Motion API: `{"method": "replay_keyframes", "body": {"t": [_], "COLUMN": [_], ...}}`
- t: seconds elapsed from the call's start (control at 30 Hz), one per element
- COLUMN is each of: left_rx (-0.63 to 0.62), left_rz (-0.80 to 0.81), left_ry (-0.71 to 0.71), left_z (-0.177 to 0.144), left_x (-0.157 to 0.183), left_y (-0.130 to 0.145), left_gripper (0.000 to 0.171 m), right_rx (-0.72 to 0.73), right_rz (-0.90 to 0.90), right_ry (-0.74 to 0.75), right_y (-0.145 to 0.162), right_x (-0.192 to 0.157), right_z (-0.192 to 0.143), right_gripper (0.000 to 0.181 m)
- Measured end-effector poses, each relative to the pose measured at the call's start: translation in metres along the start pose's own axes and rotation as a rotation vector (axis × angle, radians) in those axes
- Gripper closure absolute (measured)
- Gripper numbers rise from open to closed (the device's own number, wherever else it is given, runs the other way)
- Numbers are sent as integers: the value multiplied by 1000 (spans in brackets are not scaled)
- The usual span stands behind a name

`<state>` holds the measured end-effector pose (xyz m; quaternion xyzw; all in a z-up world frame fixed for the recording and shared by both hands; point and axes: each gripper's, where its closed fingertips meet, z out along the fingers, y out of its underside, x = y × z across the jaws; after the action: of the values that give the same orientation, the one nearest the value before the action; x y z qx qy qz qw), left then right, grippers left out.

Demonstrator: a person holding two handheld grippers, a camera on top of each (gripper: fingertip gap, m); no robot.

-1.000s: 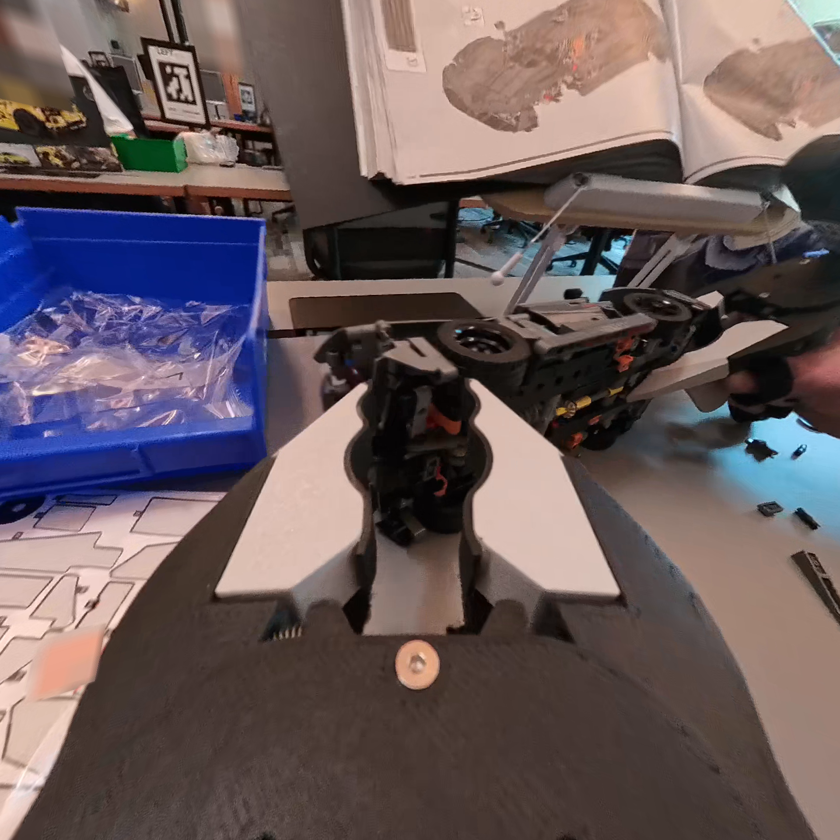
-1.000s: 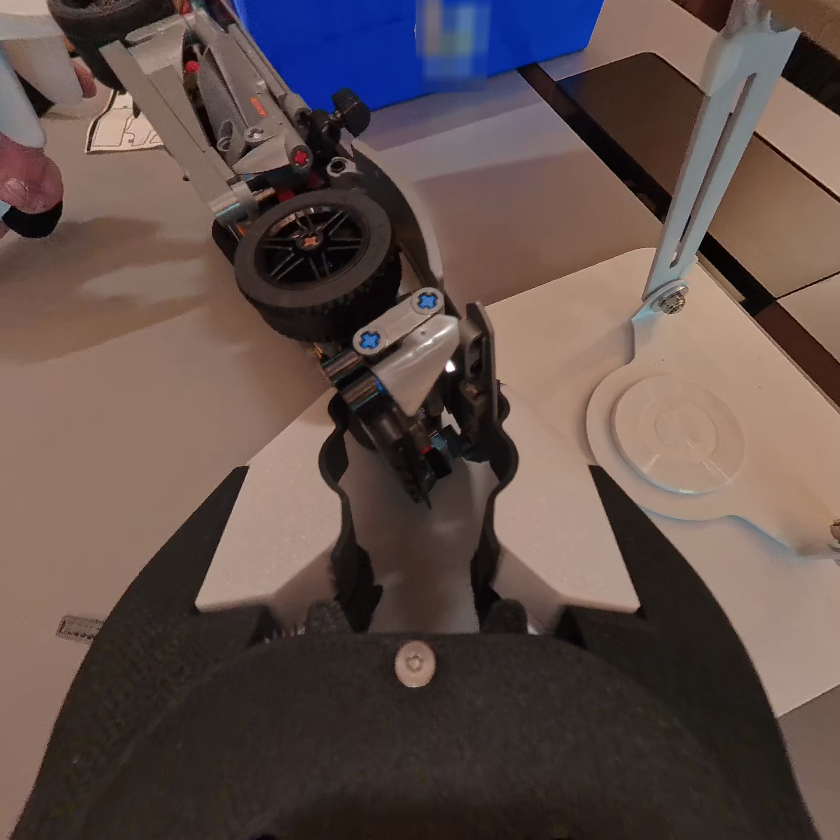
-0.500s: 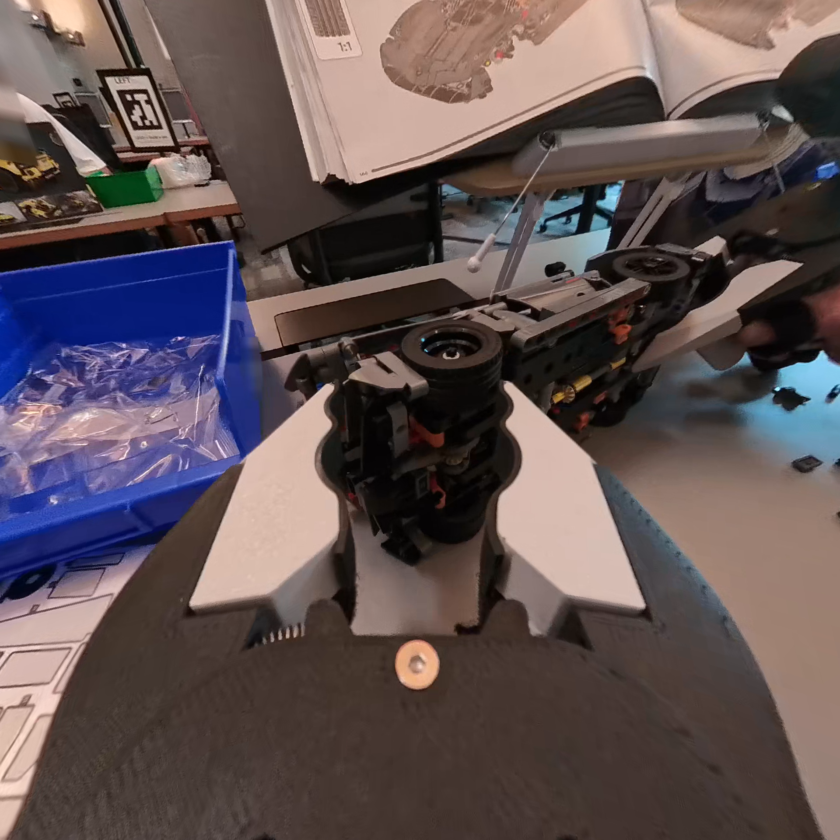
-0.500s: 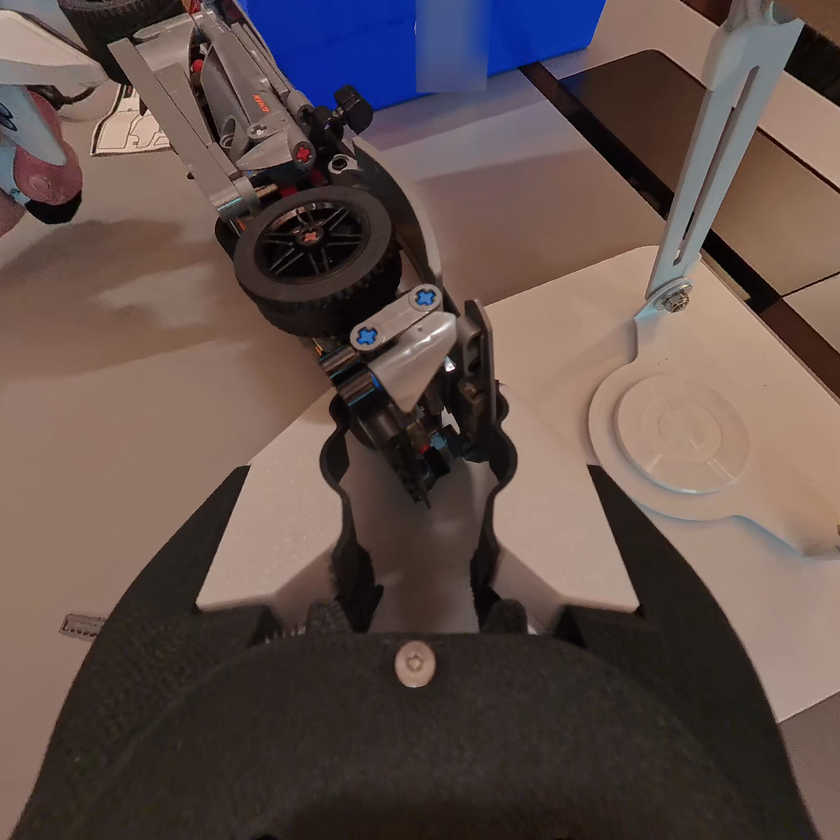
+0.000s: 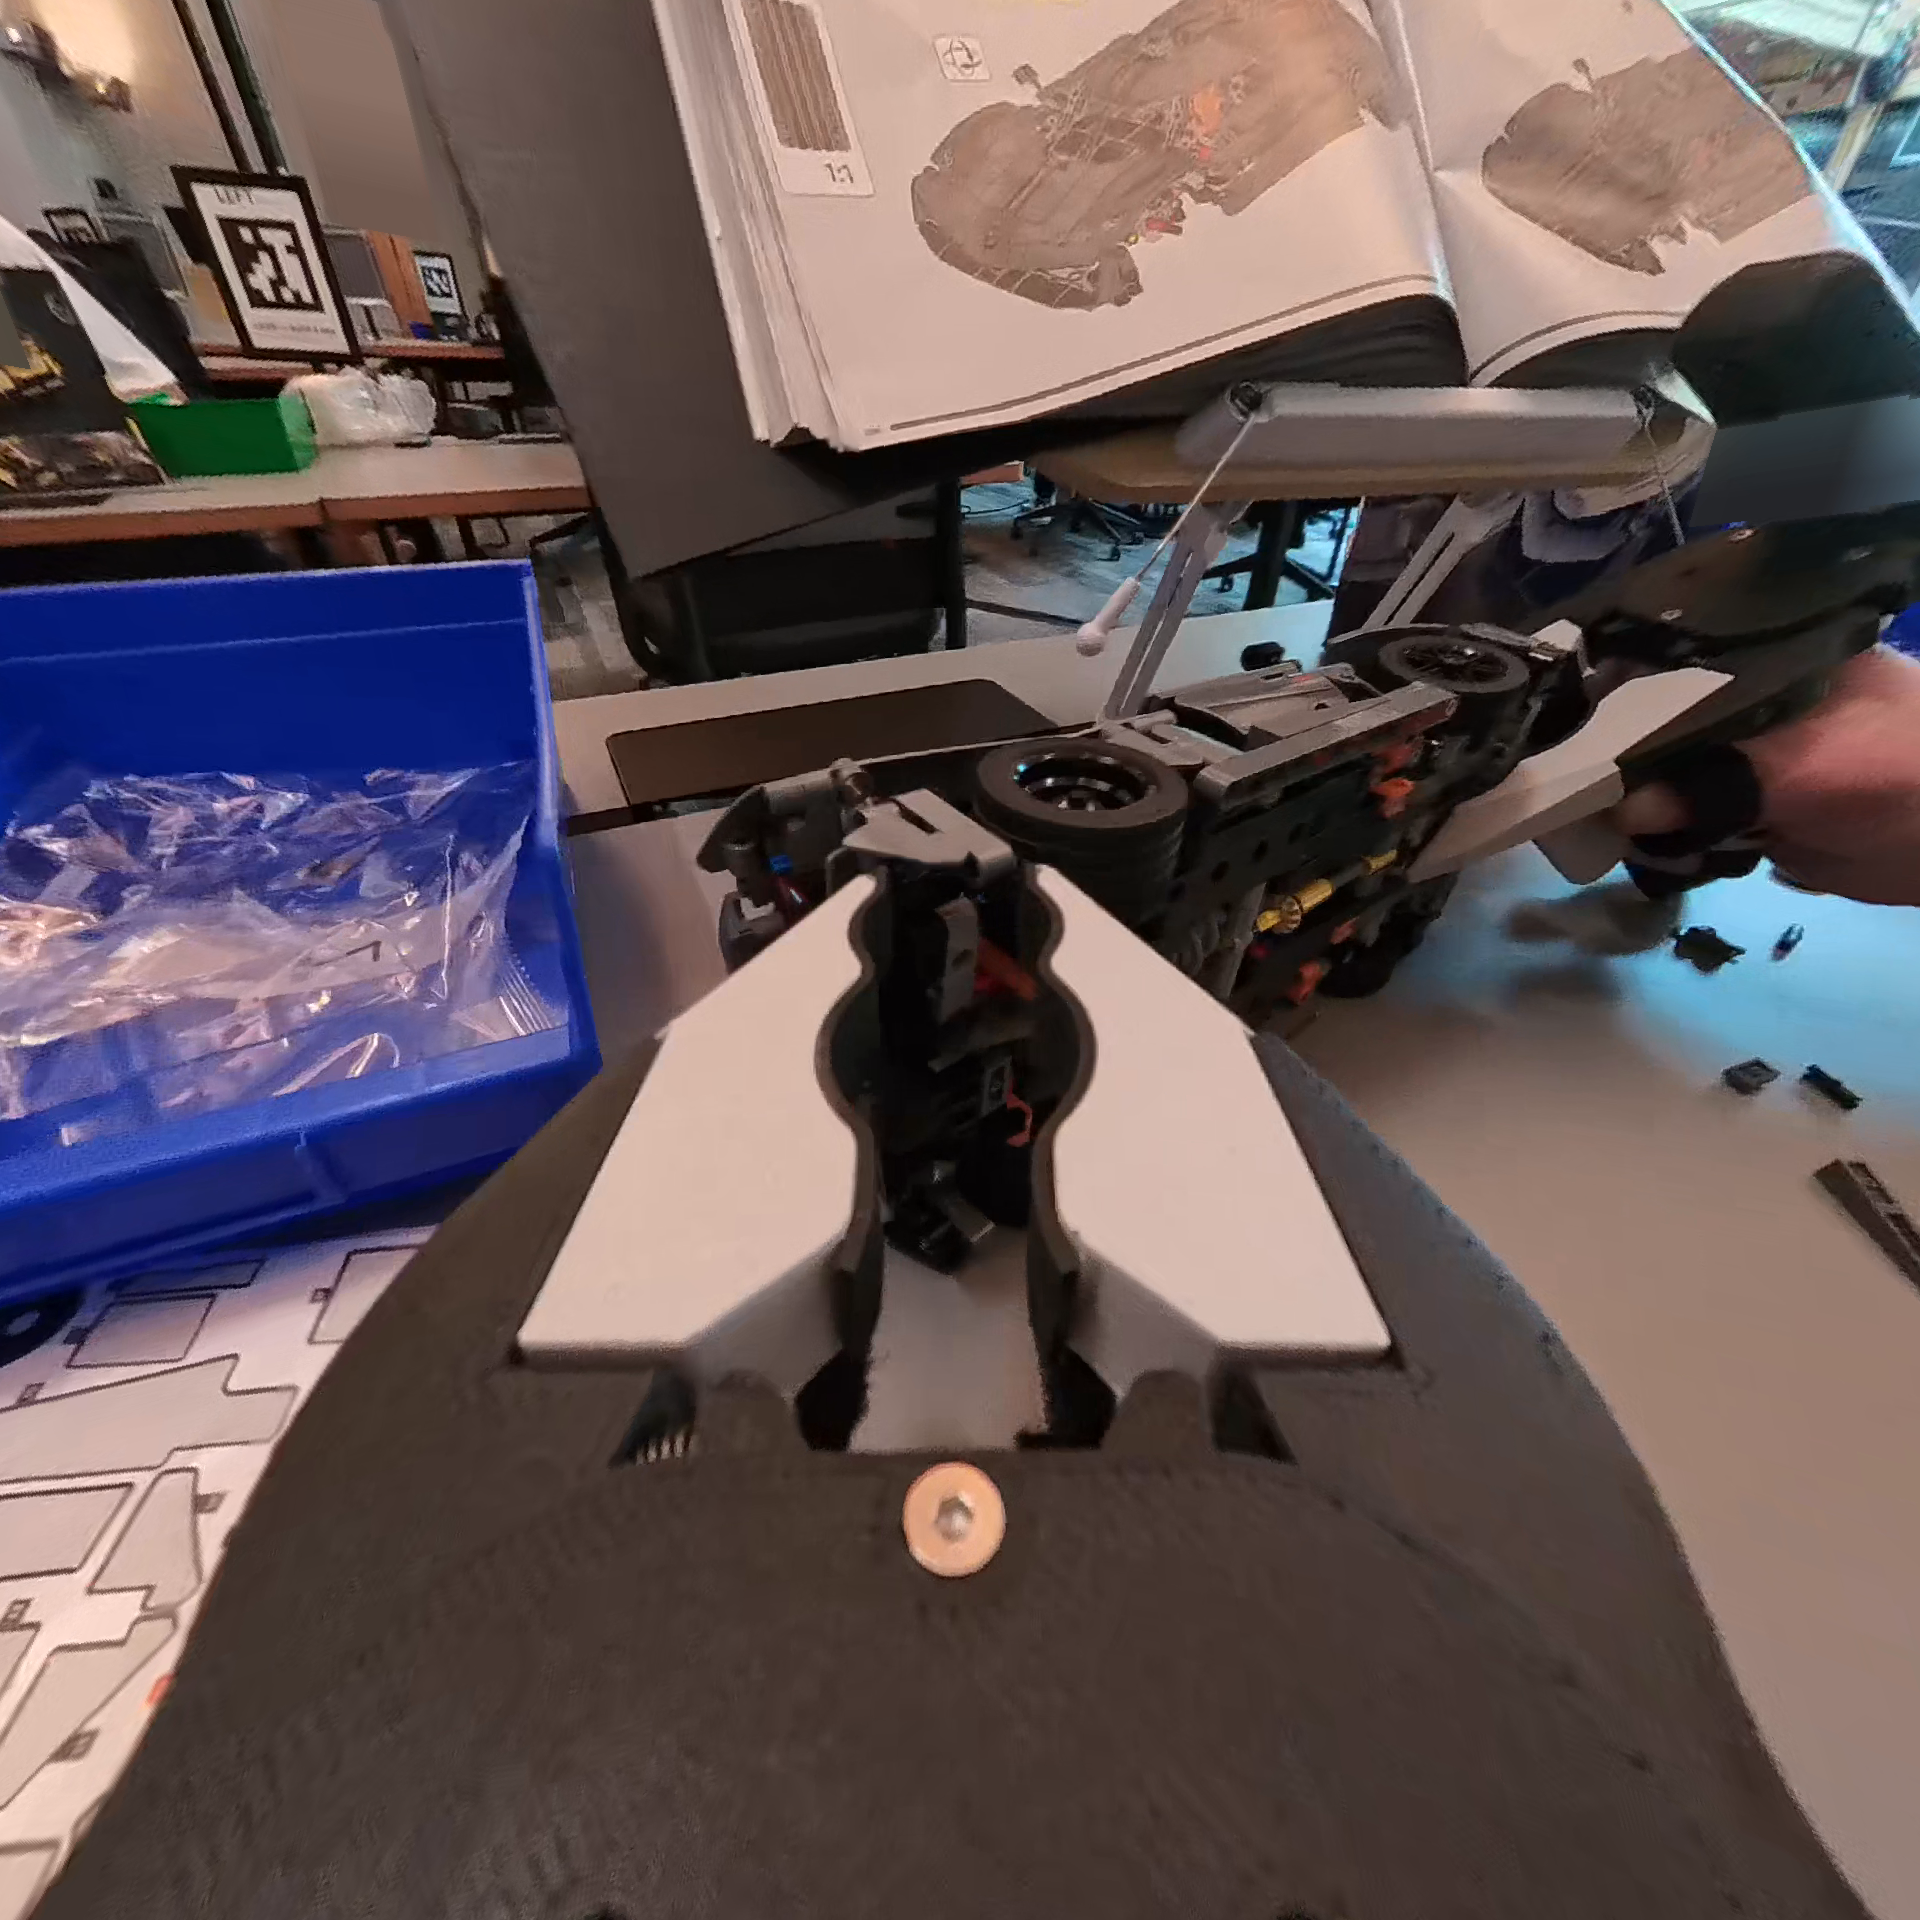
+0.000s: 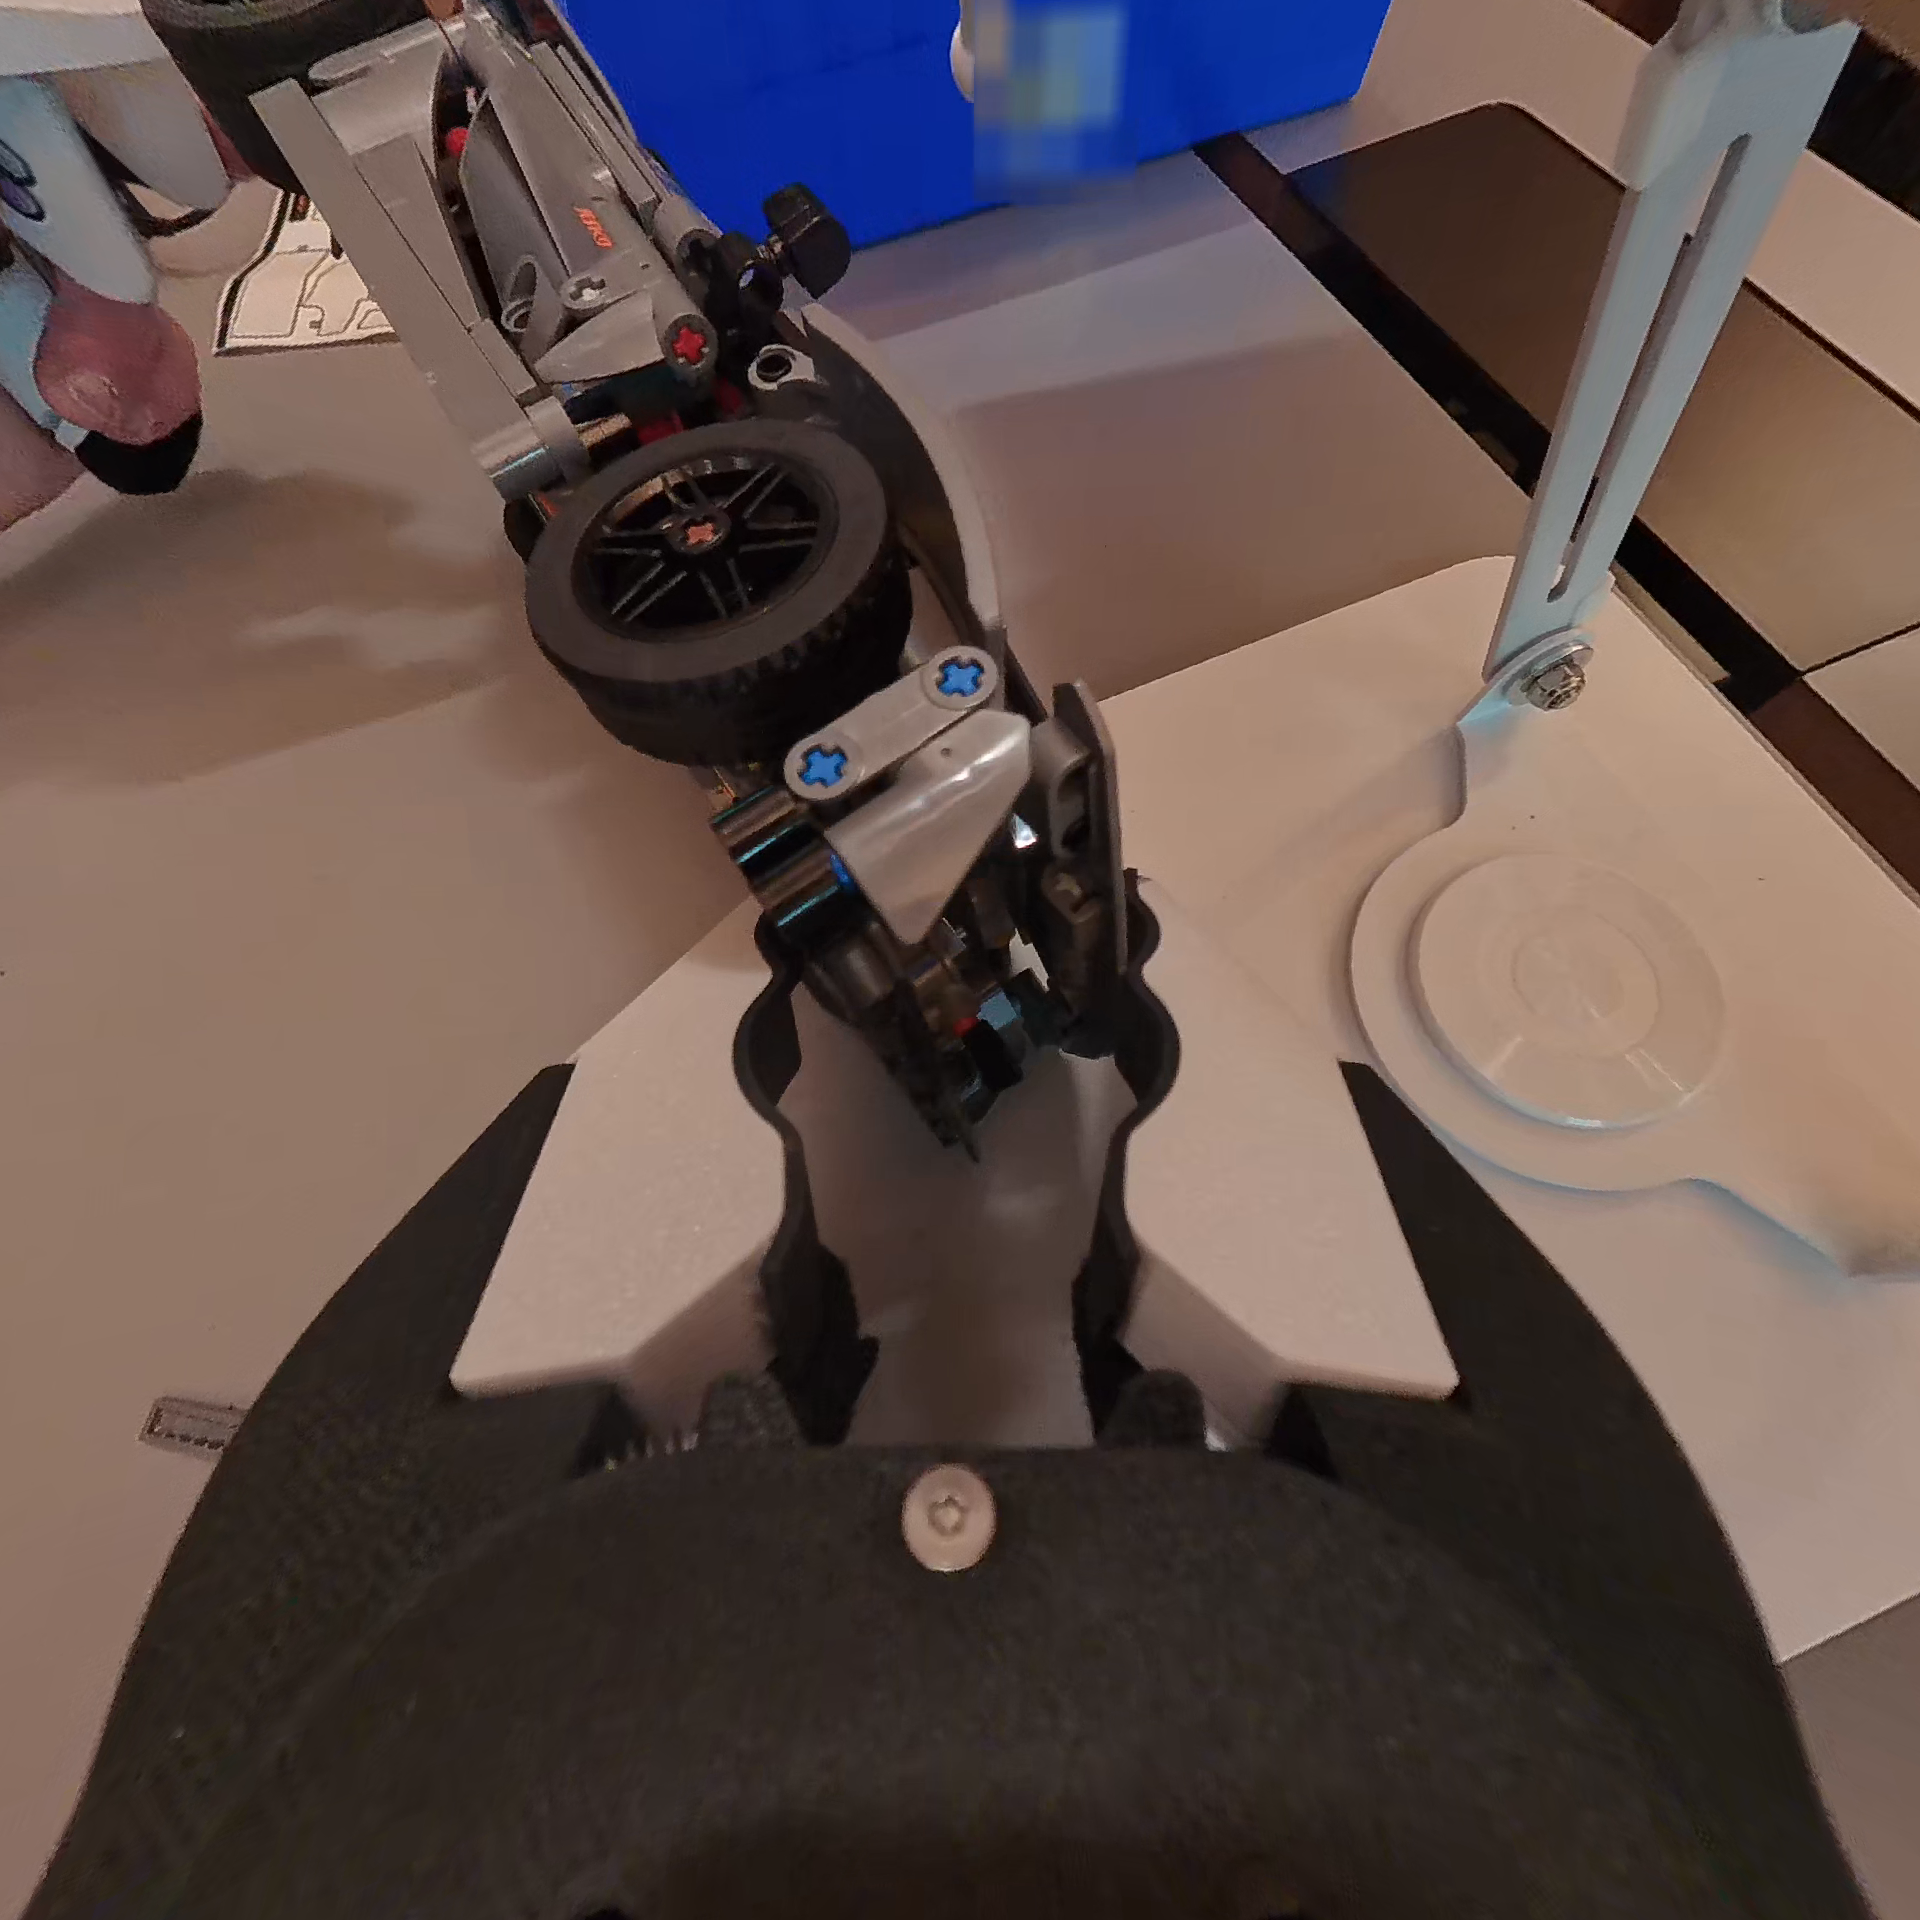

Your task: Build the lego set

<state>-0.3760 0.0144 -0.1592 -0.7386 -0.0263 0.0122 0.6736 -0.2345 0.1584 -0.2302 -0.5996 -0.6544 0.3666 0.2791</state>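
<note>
Lego car (image 5: 1278, 821): dark grey and black chassis with orange and yellow pins, turned on its side, held between both grippers above the pale table (image 5: 1558, 1299)
Left gripper (image 5: 951, 925): fingers clamped on one end of the car, near centre of left wrist view
Right gripper (image 6: 956, 935): fingers closed on the other end, beside a grey panel with blue pins; seen far right in left wrist view, with a hand (image 5: 1839, 800) on its grip
Wheel (image 6: 717, 592): black tyre, spoked rim, just beyond the right gripper's fingertips
Blue bin (image 5: 270, 831): left, holds clear plastic bags (image 5: 239, 914)
Instruction book (image 5: 1195, 197): open on a stand, far side
Loose pieces (image 5: 1787, 1081): small, dark, on the table at right
Printed sheet (image 5: 125, 1455): near left, outlined shapes
Stand base (image 6: 1538, 997): white, round disc, right of right gripper
</note>
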Motion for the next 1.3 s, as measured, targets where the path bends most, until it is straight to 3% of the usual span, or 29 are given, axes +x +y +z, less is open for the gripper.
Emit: {"method": "replay_keyframes", "body": {"t": [0.1,0.27,0.43,0.77,1.3], "left_rx": [3,-17,-66,-9,-31], "left_rz": [54,61,150,79,141], "left_ry": [-24,3,-72,-120,-110], "left_z": [-1,5,14,-4,8], "left_x": [2,11,15,-6,8], "left_y": [-3,0,3,-3,-2], "left_gripper": [131,121,108,129,118], "right_rx": [0,1,1,-1,0], "right_rz": [0,1,1,-2,-2], "right_ry": [0,0,0,-3,-4], "right_y": [0,0,0,0,0], "right_x": [0,0,0,-1,-2], "right_z": [0,0,0,1,1], "right_gripper": [123,123,123,124,124]}}
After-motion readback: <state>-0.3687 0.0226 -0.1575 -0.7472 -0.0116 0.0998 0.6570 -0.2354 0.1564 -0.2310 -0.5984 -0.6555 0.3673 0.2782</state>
